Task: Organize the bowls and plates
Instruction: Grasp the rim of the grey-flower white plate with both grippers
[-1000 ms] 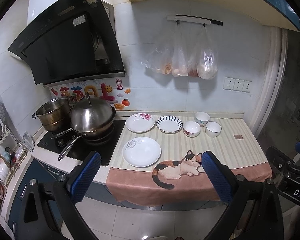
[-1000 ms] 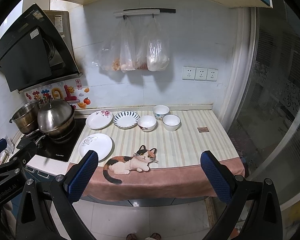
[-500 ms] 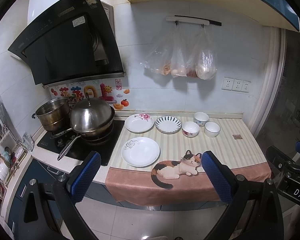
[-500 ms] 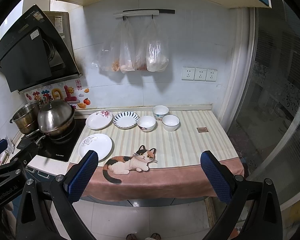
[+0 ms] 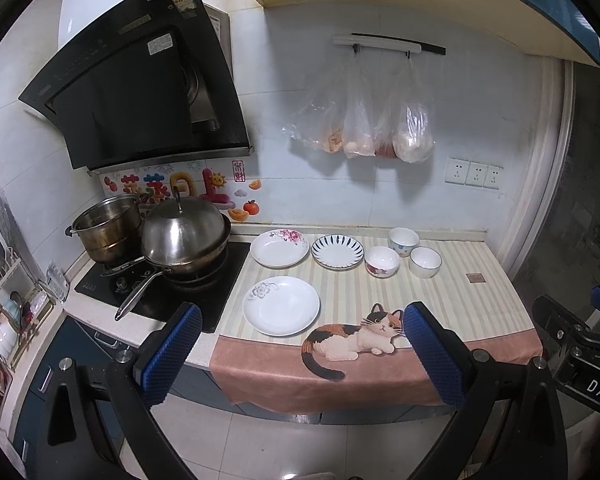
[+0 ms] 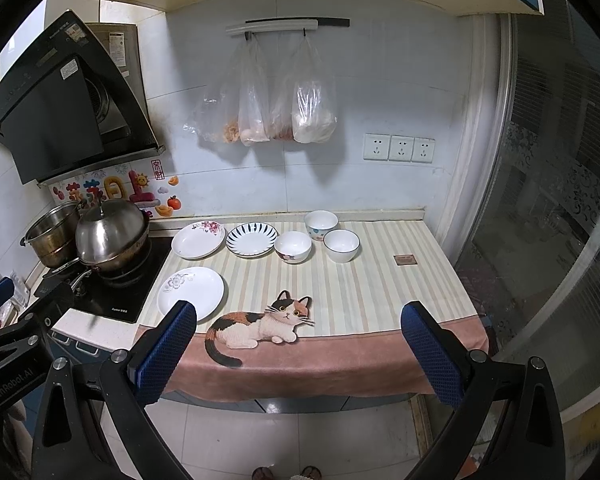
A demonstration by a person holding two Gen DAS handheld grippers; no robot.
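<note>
Both the left gripper (image 5: 300, 344) and right gripper (image 6: 296, 340) hang spread wide and empty, well short of the striped counter mat (image 6: 380, 292). Three glazed white ceramic plates (image 6: 191, 293) sit left and three small white ceramic bowls (image 6: 341, 245) far right — stiff, slick, breakable, so I'd pinch each at its rim.

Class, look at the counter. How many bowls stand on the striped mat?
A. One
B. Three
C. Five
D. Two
B: three bowls cluster at the back of the mat, right of the plates.
</note>
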